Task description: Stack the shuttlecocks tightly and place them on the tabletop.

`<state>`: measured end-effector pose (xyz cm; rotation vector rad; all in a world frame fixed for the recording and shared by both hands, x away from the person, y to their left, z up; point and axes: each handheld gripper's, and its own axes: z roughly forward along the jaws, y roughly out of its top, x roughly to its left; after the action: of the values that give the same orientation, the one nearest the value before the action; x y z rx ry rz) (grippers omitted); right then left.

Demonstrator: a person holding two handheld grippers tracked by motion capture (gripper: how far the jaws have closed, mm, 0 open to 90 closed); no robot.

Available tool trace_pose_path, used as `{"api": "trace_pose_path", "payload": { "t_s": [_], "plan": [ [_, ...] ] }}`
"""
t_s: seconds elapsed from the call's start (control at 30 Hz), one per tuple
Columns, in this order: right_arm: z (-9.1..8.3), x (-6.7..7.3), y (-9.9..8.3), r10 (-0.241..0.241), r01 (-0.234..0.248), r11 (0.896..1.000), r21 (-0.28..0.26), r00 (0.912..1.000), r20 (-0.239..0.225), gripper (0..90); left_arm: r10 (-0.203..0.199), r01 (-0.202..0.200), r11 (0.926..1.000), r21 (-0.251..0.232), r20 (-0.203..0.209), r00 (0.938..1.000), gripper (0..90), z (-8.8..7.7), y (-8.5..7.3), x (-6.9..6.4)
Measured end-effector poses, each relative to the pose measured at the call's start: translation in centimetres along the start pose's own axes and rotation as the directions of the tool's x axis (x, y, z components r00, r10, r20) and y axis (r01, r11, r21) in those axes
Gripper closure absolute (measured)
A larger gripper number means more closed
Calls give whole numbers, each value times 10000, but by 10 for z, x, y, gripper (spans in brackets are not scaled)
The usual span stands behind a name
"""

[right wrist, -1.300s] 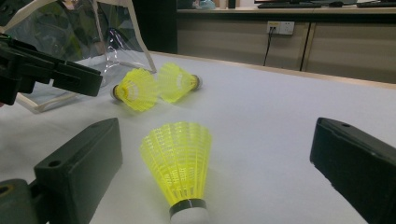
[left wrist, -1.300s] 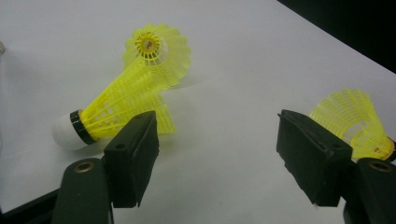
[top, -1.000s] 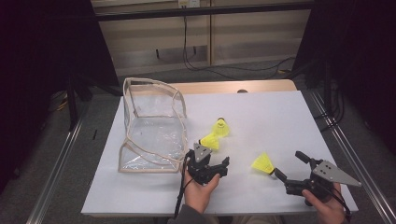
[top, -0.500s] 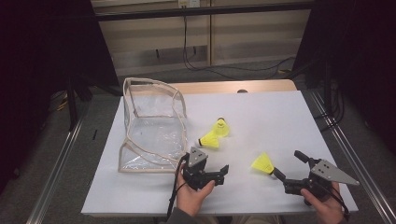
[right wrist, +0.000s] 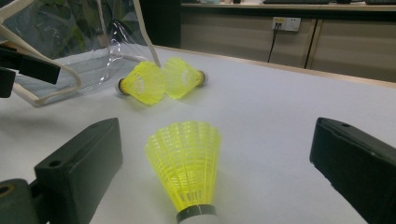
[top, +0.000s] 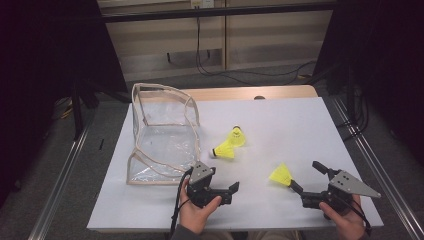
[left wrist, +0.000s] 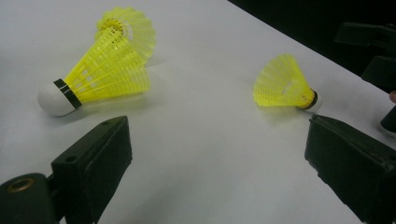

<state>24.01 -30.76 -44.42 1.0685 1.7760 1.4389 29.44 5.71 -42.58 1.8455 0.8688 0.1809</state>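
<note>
Two yellow shuttlecocks lie touching mid-table, one (top: 236,136) behind the other (top: 224,150); in the left gripper view the nearer one (left wrist: 98,77) lies on its side with its white cork to the left. My left gripper (top: 220,184) rests near the front edge, short of that pair. Its jaws have just been opening and stand open (left wrist: 217,135) with bare table between them. A third shuttlecock (top: 280,175) lies by my right gripper (top: 306,176). In the right gripper view it (right wrist: 187,158) lies between the open jaws, cork toward the camera, touched by neither jaw.
A clear plastic bag (top: 165,135) with beige piping lies open at the left of the white table (top: 300,125). Metal rails run along both sides, and dark floor and cables lie beyond the far edge.
The left gripper has drawn back from the two shuttlecocks toward the table's front edge, and its jaws stand wider. The right gripper and all three shuttlecocks have stayed put.
</note>
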Motion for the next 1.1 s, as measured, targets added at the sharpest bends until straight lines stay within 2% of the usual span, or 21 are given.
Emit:
{"api": "trace_pose_path", "payload": {
  "t_s": [0.23, 0.53, 0.87, 1.1],
  "plan": [
    [-3, -1, 0, 7, -7, 10000, 7, 10000, 75, 21, 151, -153, 9999, 46, 397, 9991, 62, -3, -2, 2],
    [-5, -2, 0, 34, -34, 10000, 16, 9999, 134, 22, 187, -193, 9998, 91, 563, 9982, 58, -2, -3, 0],
    [-5, -2, 0, 38, -38, 10000, 1, 10000, 90, 22, 289, -295, 9995, 113, 539, 9981, 58, -5, -8, 2],
    [-5, -2, 0, 18, -19, 10000, 32, 10000, 78, 23, 314, -310, 9995, -90, 512, 9982, 58, -13, -9, 4]
  ]
}}
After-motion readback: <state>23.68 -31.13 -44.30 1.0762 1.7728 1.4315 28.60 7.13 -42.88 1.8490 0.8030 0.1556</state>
